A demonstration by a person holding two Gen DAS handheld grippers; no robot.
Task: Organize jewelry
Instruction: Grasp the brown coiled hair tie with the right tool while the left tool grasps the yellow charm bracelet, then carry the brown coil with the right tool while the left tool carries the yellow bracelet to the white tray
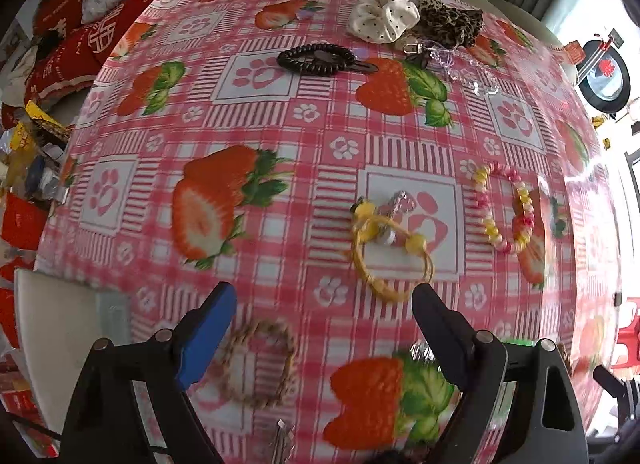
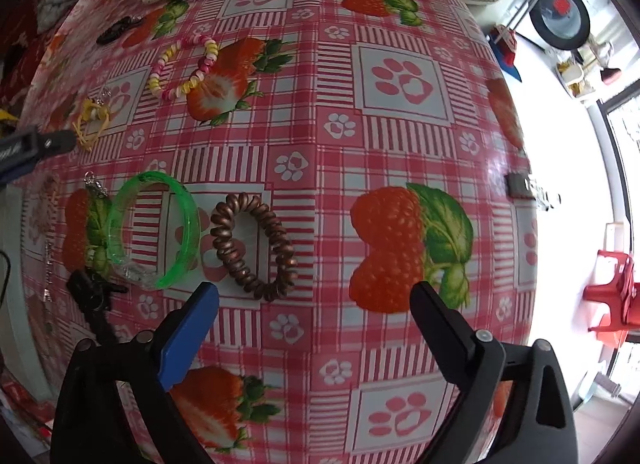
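Note:
My left gripper [image 1: 322,298] is open and empty above the strawberry tablecloth [image 1: 280,136]. A yellow bead bracelet [image 1: 390,252] lies just ahead of it on the right, a pink-and-yellow bead bracelet [image 1: 504,208] further right, and a tan woven bracelet [image 1: 260,364] lies between its fingers. My right gripper [image 2: 314,298] is open and empty. A copper spiral hair tie [image 2: 254,246] lies just ahead of it on the left, beside a green bangle [image 2: 160,228]. The pink-and-yellow bead bracelet [image 2: 186,66] and the yellow bead bracelet [image 2: 93,122] lie farther off.
A black spiral hair tie [image 1: 316,59], a white dotted scrunchie [image 1: 382,12], a leopard scrunchie [image 1: 450,20] and a clear bead chain [image 1: 468,74] lie at the far side. Red cushions [image 1: 68,52] are beyond the left edge. A black clip [image 2: 90,290] lies near the green bangle.

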